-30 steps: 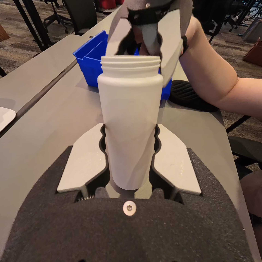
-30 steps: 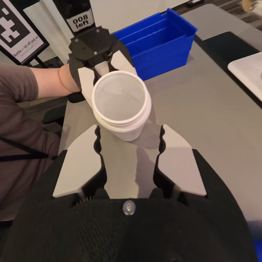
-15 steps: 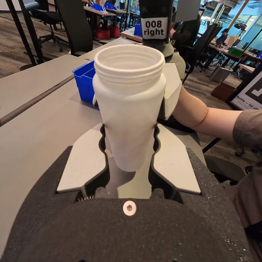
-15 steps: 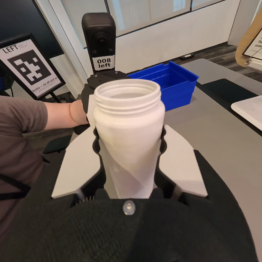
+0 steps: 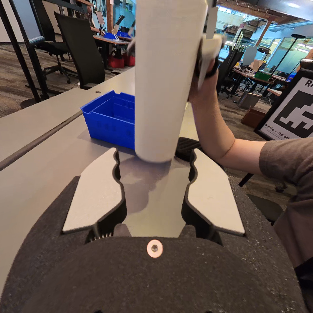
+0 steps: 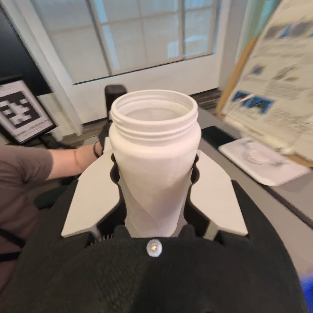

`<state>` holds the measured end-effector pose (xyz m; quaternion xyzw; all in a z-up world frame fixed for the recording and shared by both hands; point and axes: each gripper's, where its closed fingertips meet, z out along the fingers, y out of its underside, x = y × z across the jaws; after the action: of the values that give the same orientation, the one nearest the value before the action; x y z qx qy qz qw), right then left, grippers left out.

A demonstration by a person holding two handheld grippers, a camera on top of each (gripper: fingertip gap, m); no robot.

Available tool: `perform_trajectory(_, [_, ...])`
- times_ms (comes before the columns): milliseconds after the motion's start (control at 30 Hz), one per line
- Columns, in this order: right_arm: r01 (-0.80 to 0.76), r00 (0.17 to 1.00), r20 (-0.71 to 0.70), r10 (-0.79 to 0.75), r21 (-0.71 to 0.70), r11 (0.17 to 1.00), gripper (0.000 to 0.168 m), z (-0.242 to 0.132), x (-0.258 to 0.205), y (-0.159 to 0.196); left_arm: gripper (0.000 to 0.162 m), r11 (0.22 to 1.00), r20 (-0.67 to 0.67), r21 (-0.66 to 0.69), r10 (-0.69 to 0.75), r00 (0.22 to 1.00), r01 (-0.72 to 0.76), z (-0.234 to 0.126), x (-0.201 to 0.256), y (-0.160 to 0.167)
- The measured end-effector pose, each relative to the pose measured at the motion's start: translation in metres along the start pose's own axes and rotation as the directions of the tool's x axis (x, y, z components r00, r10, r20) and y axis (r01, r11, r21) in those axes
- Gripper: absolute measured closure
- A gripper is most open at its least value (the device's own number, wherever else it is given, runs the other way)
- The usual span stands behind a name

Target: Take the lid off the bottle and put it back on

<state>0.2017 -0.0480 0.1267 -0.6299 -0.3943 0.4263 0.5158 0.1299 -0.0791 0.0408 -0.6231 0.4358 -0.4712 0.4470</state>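
Note:
The white bottle (image 5: 166, 84) has no lid on its threaded mouth and hangs upright a little above the grey table (image 5: 42, 177). My right gripper (image 6: 155, 154) is shut on the bottle (image 6: 154, 160) at its body; one of its fingers (image 5: 207, 55) shows blurred at the bottle's right in the left wrist view. My left gripper (image 5: 155, 152) is open and empty, its fingers spread below and in front of the bottle's base, not touching it. No lid is in view.
A blue bin (image 5: 110, 122) stands on the table behind the bottle, with a black pad (image 5: 184, 147) to its right. A white tray (image 6: 264, 162) with a round clear thing lies on the neighbouring table. A poster board (image 6: 271, 76) leans at the right.
My right gripper came down and shut on the bottle, then raised it off the table. My left gripper, shut on the bottle before, has opened and let it go.

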Motion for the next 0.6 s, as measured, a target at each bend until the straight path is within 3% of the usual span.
perform_trajectory(100, [0.020, 0.936, -0.352, -0.025, -0.016, 1.000, 0.082, -0.077, 0.047, -0.016, 0.084, 1.000, -0.006, -0.029, -0.002, 1.000, 0.002, 0.001, 0.002, 0.003])
perform_trajectory(233, [-0.287, 0.696, -0.711, 0.100, -0.147, 0.946, 0.082, -0.160, 0.129, 0.043, 0.085, 0.997, -0.018, -0.079, -0.016, 1.000, 0.015, 0.008, 0.003, 0.014])
perform_trajectory(300, [-0.496, 0.579, -0.797, 0.170, -0.180, 0.849, 0.082, -0.183, 0.162, 0.092, 0.086, 0.994, -0.025, -0.111, -0.024, 0.999, 0.021, 0.012, 0.003, 0.021])
perform_trajectory(367, [-0.627, 0.516, -0.832, 0.205, -0.204, 0.752, 0.082, -0.188, 0.185, 0.133, 0.086, 0.990, -0.031, -0.136, -0.030, 0.999, 0.025, 0.015, 0.005, 0.027])
perform_trajectory(467, [-0.748, 0.467, -0.858, 0.212, -0.255, 0.613, 0.080, -0.187, 0.202, 0.182, 0.087, 0.986, -0.036, -0.166, -0.029, 0.999, 0.023, 0.019, 0.005, 0.034])
perform_trajectory(600, [-0.823, 0.407, -0.898, 0.165, -0.282, 0.492, 0.082, -0.192, 0.213, 0.220, 0.087, 0.982, -0.042, -0.185, -0.036, 0.998, 0.028, 0.022, 0.005, 0.039])
